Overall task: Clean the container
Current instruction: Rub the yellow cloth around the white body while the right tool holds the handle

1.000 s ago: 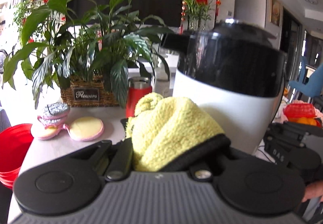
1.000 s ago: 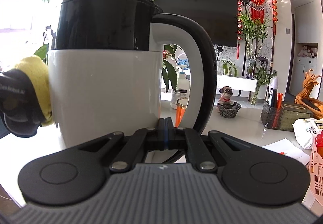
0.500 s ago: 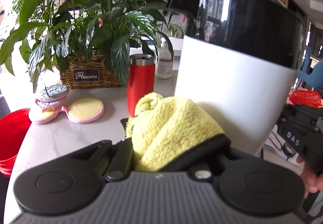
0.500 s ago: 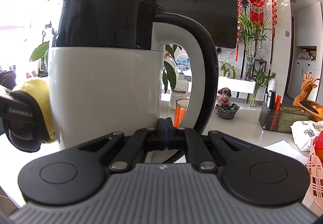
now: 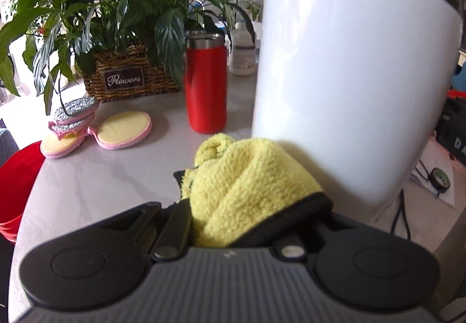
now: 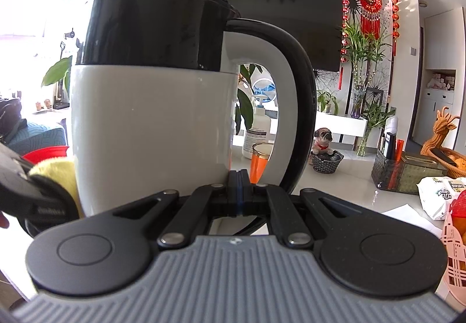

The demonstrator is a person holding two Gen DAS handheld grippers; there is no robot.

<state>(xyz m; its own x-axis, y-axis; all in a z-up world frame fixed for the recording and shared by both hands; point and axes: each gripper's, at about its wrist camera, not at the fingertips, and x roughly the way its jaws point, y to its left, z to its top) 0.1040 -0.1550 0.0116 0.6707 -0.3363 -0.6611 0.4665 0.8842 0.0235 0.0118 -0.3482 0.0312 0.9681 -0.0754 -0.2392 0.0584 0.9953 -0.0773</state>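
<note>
A white kettle with a black top band and a black handle stands on the grey table; it also fills the right of the left wrist view. My left gripper is shut on a folded yellow cloth pressed low against the kettle's white side; the cloth also shows in the right wrist view. My right gripper is shut, its fingertips at the base of the handle, which hides what they hold.
A red tumbler, a wicker plant basket, pink scrub pads and a red bucket lie left of the kettle. A dog figurine, a pen holder and a snack bag lie to the right.
My left gripper has slid the yellow cloth down the kettle's side, from near the black band to the lower white wall. The right gripper and kettle have stayed put.
</note>
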